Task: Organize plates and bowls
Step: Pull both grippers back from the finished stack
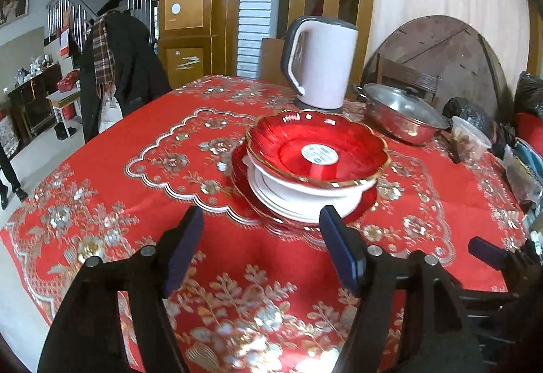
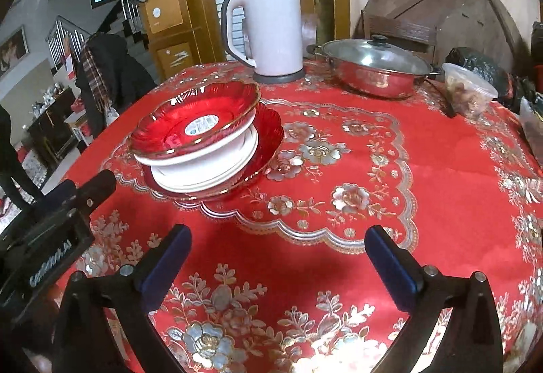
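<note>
Stack stands in front of the kettle point(image 1: 320, 64), well apart from both tools; red bowl point(image 1: 317, 149) tops a white bowl point(image 1: 305, 184), white plates point(image 1: 298, 203) and a red plate point(image 1: 368, 198); the top bowl sits off-centre and tilted; left gripper point(image 1: 261, 247) and right gripper point(image 2: 276, 257) are spread, empty; a nudge to the rim could, in my judgement, slide it off.

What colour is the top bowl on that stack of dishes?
The top bowl is glossy red with a gold scalloped rim and white underside, clearest in the left wrist view.
</note>
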A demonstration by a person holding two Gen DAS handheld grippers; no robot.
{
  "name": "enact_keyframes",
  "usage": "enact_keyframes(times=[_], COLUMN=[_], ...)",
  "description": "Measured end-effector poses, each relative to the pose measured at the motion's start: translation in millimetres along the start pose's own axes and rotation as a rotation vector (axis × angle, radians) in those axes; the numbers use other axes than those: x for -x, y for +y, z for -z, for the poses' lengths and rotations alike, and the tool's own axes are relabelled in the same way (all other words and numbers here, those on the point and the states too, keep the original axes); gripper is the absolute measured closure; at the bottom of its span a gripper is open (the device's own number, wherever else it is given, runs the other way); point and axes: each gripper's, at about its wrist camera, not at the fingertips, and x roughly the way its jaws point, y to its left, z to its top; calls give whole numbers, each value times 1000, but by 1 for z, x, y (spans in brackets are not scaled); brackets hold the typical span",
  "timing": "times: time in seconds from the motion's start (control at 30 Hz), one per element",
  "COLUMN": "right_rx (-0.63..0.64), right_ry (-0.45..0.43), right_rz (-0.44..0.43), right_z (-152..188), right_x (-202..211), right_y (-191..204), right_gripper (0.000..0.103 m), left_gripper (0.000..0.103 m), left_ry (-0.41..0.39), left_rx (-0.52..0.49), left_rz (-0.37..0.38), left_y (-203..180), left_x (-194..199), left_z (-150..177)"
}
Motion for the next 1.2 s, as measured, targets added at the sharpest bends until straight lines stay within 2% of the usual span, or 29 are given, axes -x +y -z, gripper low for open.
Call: enact_keyframes(times=[0.17, 0.37, 0.83, 0.97, 1.2], right_rx=[20, 24, 35, 41, 39], right_ry=[-49, -56, -38, -43, -52], right_rz=[74, 124, 91, 92, 95], right_z=[9, 8, 1, -1, -2], right_x=[4, -2, -21, -23, -23], right_y=[2, -2, 10, 13, 13], right_gripper=[0, 0, 0, 0, 0], left_gripper=[31, 32, 31, 31, 31], left_ry=[-6, -8, 6, -1, 0], left_rx=[-17, -41, -36, -65, -61], left_rz=[-14, -9, -31, -54, -31], left_y=[-2, -9, 3, 2, 7], left_x=[-2, -3, -14, -14, -15], left_z=[10, 15, 14, 15, 15])
